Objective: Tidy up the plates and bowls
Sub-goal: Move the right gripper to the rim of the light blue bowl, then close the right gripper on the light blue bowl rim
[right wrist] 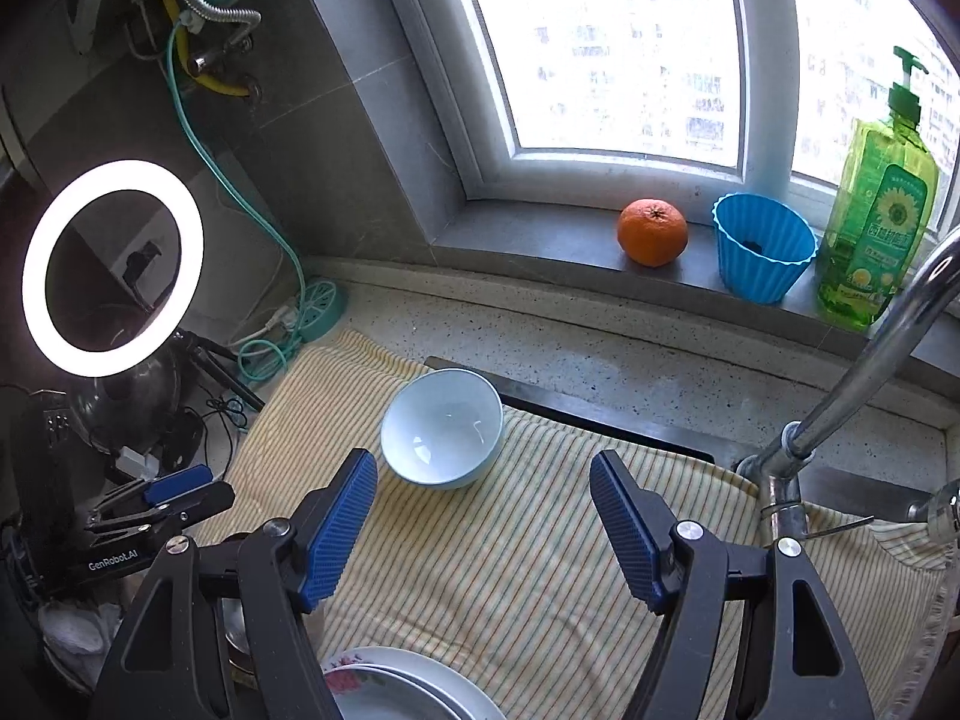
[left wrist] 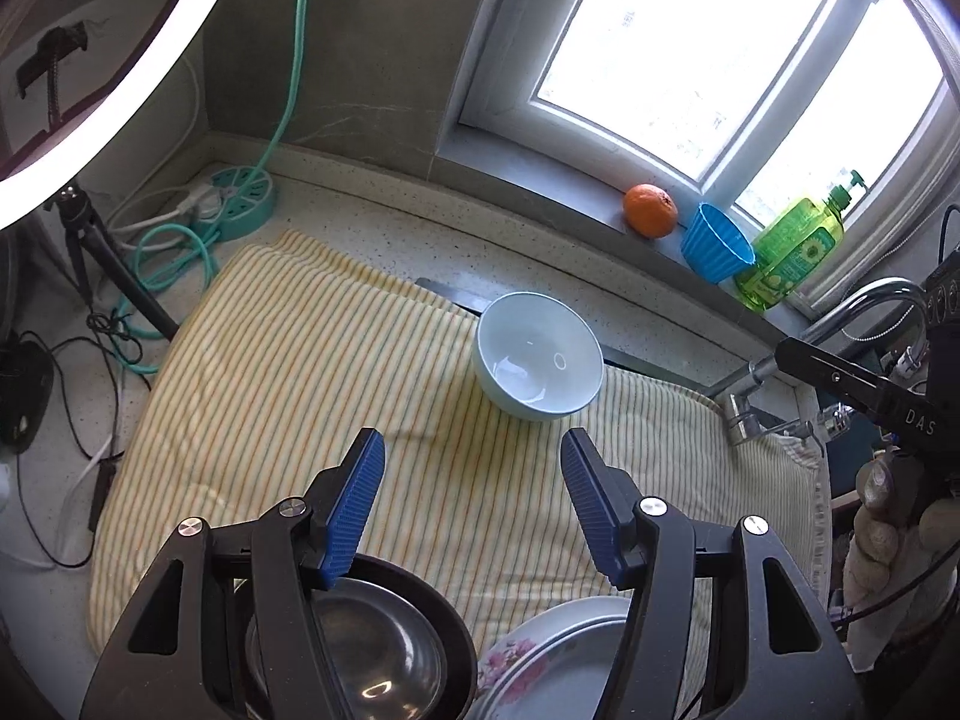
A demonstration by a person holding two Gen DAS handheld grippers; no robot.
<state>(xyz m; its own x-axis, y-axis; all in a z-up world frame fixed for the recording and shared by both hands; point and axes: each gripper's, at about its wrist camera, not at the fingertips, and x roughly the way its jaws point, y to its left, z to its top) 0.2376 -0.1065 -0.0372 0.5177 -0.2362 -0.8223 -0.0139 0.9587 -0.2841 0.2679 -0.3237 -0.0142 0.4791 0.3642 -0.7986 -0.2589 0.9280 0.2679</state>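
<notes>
A pale blue bowl (left wrist: 538,355) stands upright on the striped yellow towel (left wrist: 300,390), also in the right wrist view (right wrist: 443,427). My left gripper (left wrist: 474,468) is open and empty, just short of the bowl. Below it sit a steel bowl inside a dark one (left wrist: 384,648) and a floral plate (left wrist: 540,660). My right gripper (right wrist: 483,498) is open and empty, near the bowl's right front. Stacked floral plates (right wrist: 408,684) lie under it. The left gripper (right wrist: 162,504) shows at the left of the right wrist view.
On the windowsill are an orange (right wrist: 652,231), a blue ribbed cup (right wrist: 762,246) and a green soap bottle (right wrist: 876,228). A steel tap (right wrist: 840,396) rises at the right. A ring light (right wrist: 111,267), tripod, teal power strip (left wrist: 240,204) and cables crowd the left.
</notes>
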